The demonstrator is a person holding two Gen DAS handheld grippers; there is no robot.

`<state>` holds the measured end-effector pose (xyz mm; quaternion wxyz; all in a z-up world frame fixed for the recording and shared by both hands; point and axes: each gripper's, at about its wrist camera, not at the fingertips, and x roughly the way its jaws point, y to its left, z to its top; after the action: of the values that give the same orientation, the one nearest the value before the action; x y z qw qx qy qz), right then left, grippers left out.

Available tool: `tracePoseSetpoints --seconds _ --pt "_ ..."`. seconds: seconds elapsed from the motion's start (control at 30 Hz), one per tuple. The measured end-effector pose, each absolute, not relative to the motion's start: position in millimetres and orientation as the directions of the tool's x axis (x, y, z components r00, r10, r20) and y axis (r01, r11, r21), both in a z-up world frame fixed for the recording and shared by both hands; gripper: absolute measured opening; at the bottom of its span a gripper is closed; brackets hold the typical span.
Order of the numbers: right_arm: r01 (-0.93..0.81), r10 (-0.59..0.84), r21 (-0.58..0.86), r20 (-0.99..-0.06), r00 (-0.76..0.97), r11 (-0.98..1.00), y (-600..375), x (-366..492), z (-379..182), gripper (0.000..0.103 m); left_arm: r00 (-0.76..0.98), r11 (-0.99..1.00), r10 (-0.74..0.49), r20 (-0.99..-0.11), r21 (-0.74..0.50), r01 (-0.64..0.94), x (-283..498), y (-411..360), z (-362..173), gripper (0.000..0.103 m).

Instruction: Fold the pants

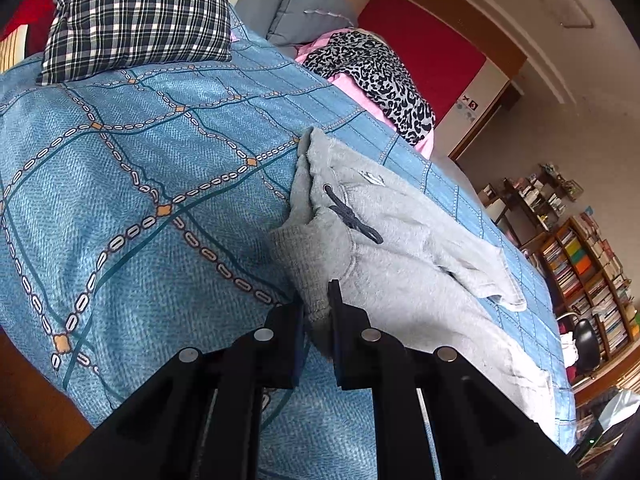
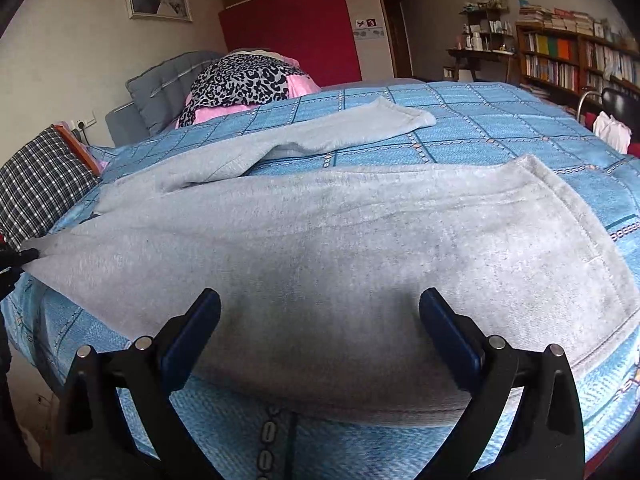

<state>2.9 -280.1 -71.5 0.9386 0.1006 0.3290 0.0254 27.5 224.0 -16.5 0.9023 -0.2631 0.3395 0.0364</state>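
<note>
Grey fleece pants (image 1: pixel 400 248) lie spread on a blue patterned bedspread (image 1: pixel 140 168). Their dark drawstring (image 1: pixel 352 216) marks the waistband end. My left gripper (image 1: pixel 318 308) is shut on the ribbed waistband corner of the pants, which bunches between the fingers. In the right wrist view the pants (image 2: pixel 340 248) stretch across the bed, one leg (image 2: pixel 340 132) angled away at the back. My right gripper (image 2: pixel 320 304) is open, its fingers wide apart over the near edge of the pants. The left gripper (image 2: pixel 16 260) shows at the far left, pinching the cloth.
A plaid pillow (image 1: pixel 136 16) lies at the head of the bed. A leopard-print cloth on pink bedding (image 2: pixel 240 84) sits beyond the bedspread. Bookshelves (image 2: pixel 580 60) and a black chair (image 2: pixel 616 104) stand at the right. A red panel (image 2: pixel 292 28) covers the far wall.
</note>
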Motion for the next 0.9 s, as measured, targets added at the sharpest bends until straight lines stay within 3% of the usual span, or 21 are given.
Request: tracePoseSetpoints --seconds 0.13,0.23,0.3,0.33,0.37,0.43,0.5,0.53,0.63,0.83,0.9 --pt "0.115 0.018 0.174 -0.621 0.783 0.978 -307.8 -8.2 -73.7 0.101 0.703 0.87 -0.059 -0.709 -0.382 -0.312 36.5 223.9 -40.7 0.014" --pt "0.219 -0.065 0.176 -0.618 0.783 0.96 -339.7 -20.7 -73.7 0.101 0.695 0.857 -0.062 -0.716 -0.396 -0.331 36.9 227.2 -50.1 0.018" --pt "0.295 -0.129 0.178 -0.612 0.781 0.939 -361.3 -31.9 -74.8 0.101 0.706 0.868 -0.01 -0.708 -0.357 -0.346 33.9 224.3 -43.6 0.034" --pt "0.335 -0.164 0.179 -0.607 0.778 0.925 -371.8 -37.9 -74.9 0.101 0.717 0.874 0.03 -0.696 -0.33 -0.357 31.4 222.7 -38.4 0.053" --pt "0.374 -0.2 0.178 -0.601 0.774 0.91 -381.5 -43.4 -74.6 0.101 0.733 0.878 0.071 -0.676 -0.306 -0.367 27.8 221.1 -32.4 0.065" --pt "0.454 -0.279 0.171 -0.588 0.759 0.875 -399.4 -53.8 -75.6 0.101 0.76 0.885 0.155 -0.631 -0.253 -0.391 22.1 216.1 -20.2 0.067" --pt "0.51 -0.326 0.181 -0.583 0.744 0.841 -415.6 -59.7 -76.5 0.101 0.786 0.893 0.218 -0.579 -0.206 -0.4 19.1 209.4 -9.2 0.074" --pt "0.522 -0.332 0.19 -0.585 0.74 0.831 -422.4 -60.2 -77.5 0.101 0.799 0.9 0.234 -0.554 -0.188 -0.394 18.7 204.1 -5.1 0.081" --pt "0.534 -0.331 0.202 -0.594 0.733 0.821 -436.6 -57.7 -83.1 0.1 0.832 0.934 0.211 -0.514 -0.144 -0.326 25.6 182.2 2.5 0.086" --pt "0.524 -0.303 0.211 -0.617 0.726 0.825 -443.7 -42.3 -91.7 0.061 0.847 0.981 0.094 -0.523 -0.094 -0.167 60.2 139.8 -6.2 0.092" --pt "0.53 -0.313 0.212 -0.609 0.729 0.821 -445.1 -42.8 -88.4 0.039 0.831 0.989 0.093 -0.549 -0.05 -0.143 77.0 128.0 -16.9 0.092"
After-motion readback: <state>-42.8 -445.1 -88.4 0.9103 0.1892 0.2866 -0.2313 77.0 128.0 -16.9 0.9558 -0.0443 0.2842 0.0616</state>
